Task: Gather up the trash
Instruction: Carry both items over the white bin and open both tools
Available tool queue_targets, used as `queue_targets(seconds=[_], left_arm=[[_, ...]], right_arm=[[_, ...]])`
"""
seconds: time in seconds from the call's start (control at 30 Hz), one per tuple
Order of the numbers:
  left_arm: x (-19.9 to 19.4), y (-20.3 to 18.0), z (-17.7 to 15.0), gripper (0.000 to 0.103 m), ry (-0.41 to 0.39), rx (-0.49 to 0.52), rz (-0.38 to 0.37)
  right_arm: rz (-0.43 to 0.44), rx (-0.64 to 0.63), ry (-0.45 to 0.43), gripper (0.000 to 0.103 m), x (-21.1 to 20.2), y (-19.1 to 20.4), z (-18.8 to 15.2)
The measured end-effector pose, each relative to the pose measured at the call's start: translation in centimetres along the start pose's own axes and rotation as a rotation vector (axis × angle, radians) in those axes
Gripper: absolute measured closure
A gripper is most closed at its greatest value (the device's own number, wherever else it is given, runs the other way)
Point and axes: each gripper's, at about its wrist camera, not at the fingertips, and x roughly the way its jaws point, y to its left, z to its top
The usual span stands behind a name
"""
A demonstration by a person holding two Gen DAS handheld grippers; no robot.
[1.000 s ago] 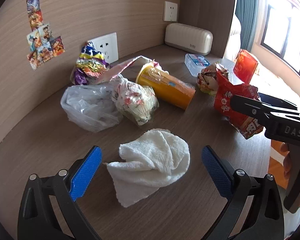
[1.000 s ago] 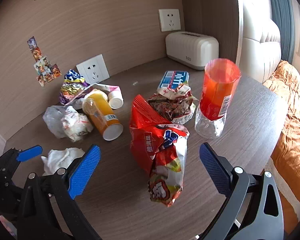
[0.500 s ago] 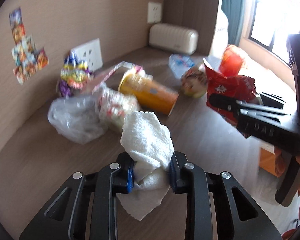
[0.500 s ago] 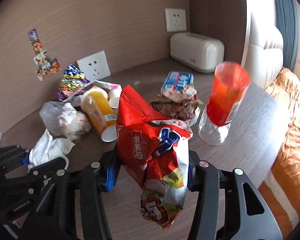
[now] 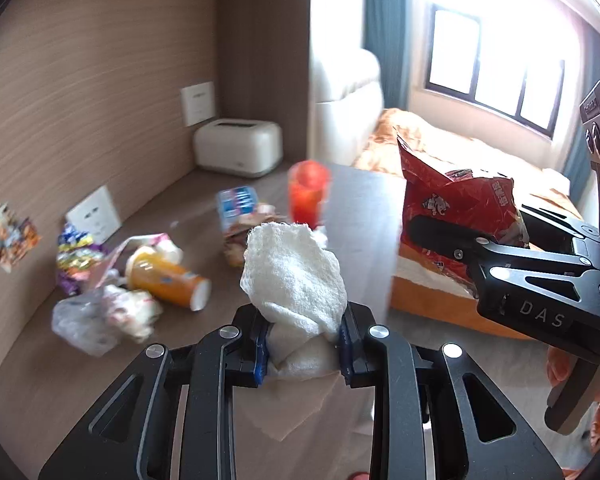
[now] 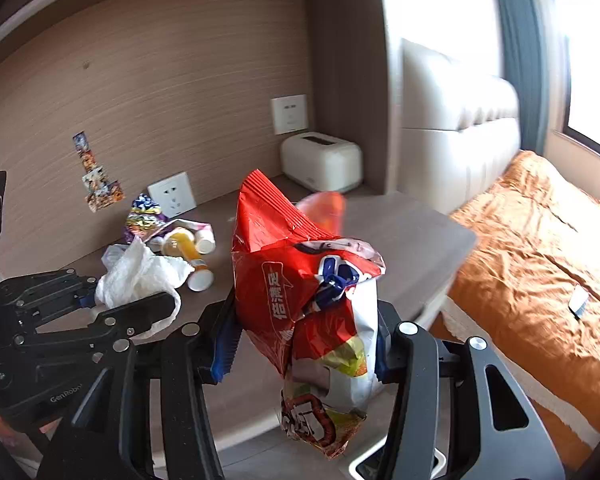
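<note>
White tissue wad (image 5: 296,276): clamped in my left hand-held gripper (image 5: 302,350), now lifted off the bench (image 5: 356,208). Red snack bag (image 6: 304,304): pinched in my right hand-held gripper (image 6: 304,340), raised past the bench's front edge; both were open before.

Bare desk (image 6: 400,240) lies open at the front; wrappers (image 6: 148,216), orange bottle (image 6: 188,252) and toaster (image 6: 320,162) crowd the back wall.

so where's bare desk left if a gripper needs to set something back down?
The near front of the desk, below the clear bag, is bare. So is the strip between the red cup and the desk's bed-side edge. Crowded: the back-left pile around the orange cup and foil wrapper.
</note>
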Motion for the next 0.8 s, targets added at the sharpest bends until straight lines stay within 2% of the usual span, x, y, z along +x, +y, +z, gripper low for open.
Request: queue_targets(seconds=[0.27,0.4,0.6,0.8], left_arm=[[2.2,-9.0,-0.6,0.077,0.037,0.115,-0.153],[4.2,-13.5,-1.8,0.077,0.076,0.174,-0.221],[8.3,-17.9,-4.4,0.077,0.158,0.229,-0.296],[14.3,-20.7,-8.0,0.077,0.236,0.272,-0.356]], right_arm=[[-0.140,0.099,0.026,0.050,-5.0,-6.9,-4.4],[-0.198,0.154,0.052,0.050,-6.1,-9.9,-6.8],[-0.253,0.233,0.129,0.049,-5.1,-13.9,-11.0],[-0.285,0.282,0.207,0.049,-1.5,-17.3,-15.5]])
